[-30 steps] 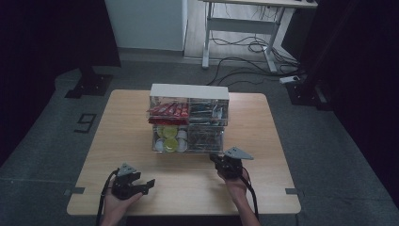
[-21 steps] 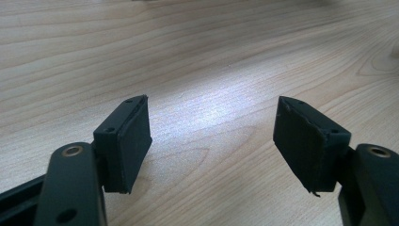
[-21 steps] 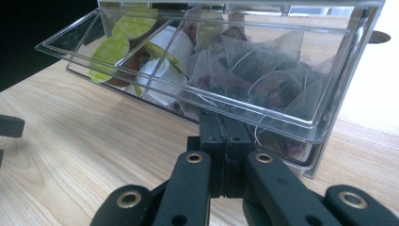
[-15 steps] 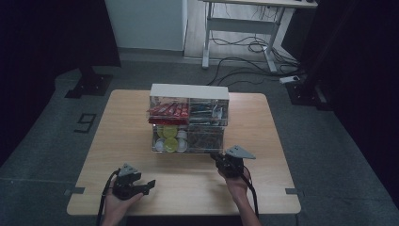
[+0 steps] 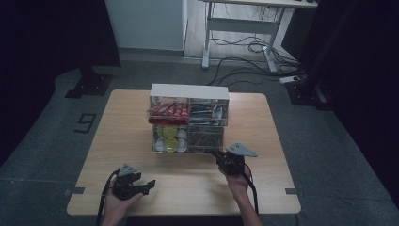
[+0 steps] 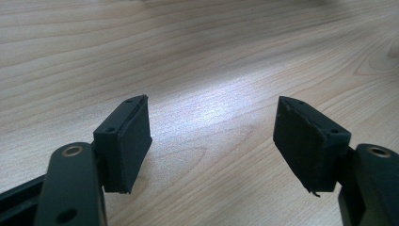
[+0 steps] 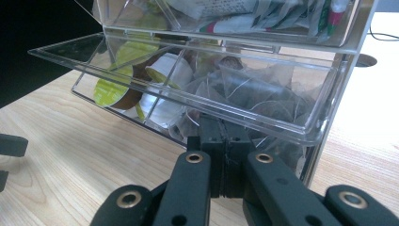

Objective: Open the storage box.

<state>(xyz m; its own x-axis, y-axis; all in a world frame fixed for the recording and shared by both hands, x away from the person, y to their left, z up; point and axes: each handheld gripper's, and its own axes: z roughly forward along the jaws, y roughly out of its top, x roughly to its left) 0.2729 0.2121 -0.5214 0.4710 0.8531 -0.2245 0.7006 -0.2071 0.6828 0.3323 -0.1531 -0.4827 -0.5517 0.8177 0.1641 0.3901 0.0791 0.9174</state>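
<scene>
A clear plastic organizer (image 5: 189, 117) with a white top stands at the middle of the wooden table (image 5: 127, 122). It holds red packets at upper left, green-lidded capsules (image 7: 110, 89) at lower left and tea bags (image 7: 263, 94) at lower right. My right gripper (image 5: 217, 154) is shut, jaws pressed together, with its tips (image 7: 225, 141) right at the lower right bin, just under the bin's clear front lip (image 7: 188, 101); nothing shows between the pads. My left gripper (image 5: 149, 184) lies near the table's front left, open (image 6: 211, 136) over bare wood.
The left gripper's black tip (image 7: 11, 145) lies far off on the wood. Beyond the table are a white desk frame (image 5: 240, 28), loose cables (image 5: 244, 47) on the floor and a black stand base (image 5: 89, 84). The table's front edge (image 5: 188, 212) runs close to both hands.
</scene>
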